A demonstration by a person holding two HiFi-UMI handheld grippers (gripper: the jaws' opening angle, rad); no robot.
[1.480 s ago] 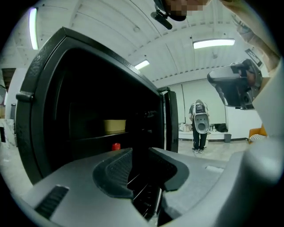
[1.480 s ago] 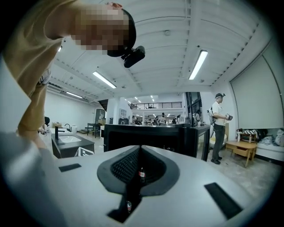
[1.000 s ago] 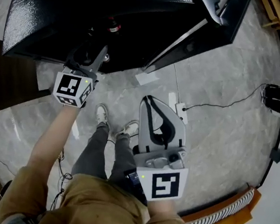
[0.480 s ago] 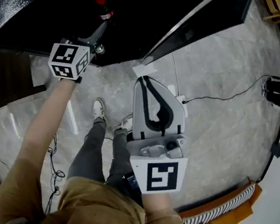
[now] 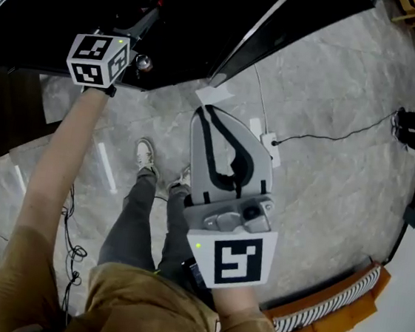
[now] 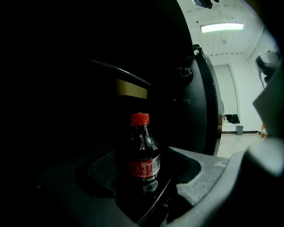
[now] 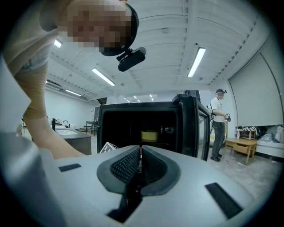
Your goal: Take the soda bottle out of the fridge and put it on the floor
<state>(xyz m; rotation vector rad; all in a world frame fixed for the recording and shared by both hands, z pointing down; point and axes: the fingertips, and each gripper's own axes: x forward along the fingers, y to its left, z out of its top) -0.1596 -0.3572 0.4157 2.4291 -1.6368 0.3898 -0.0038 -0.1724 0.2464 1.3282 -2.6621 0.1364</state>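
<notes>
Left hand-held gripper [image 5: 140,21] has just been opening its jaws, now wide, with the soda bottle [image 6: 143,150] upright between them inside the fridge [image 5: 209,20], ungripped, so closing on it seems next.

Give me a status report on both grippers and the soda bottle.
Left gripper open, jaws just been opening. Right gripper shut, empty. Soda bottle upright in fridge, between left jaws, ungripped. Nothing visibly blocking.

Foot of soda bottle [image 6: 143,153] lost in dark fridge [image 6: 204,111]
</notes>
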